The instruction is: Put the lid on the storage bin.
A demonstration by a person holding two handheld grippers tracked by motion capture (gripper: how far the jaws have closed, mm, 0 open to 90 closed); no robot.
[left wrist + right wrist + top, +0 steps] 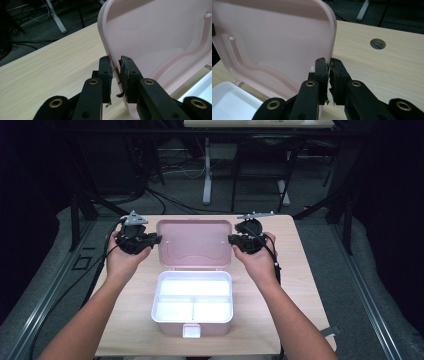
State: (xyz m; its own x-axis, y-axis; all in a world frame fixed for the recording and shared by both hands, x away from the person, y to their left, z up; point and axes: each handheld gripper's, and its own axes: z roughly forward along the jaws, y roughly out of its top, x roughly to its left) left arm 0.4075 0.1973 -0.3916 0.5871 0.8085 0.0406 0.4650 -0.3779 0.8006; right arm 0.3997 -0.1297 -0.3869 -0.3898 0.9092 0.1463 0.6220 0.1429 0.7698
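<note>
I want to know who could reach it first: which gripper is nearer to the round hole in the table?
The right gripper. It pinches the right edge of the pink lid, with the hole just beyond. The left gripper grips the opposite edge.

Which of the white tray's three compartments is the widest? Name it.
The far compartment, next to the raised pink lid. It spans the tray's full width; the two nearer ones split that width.
</note>
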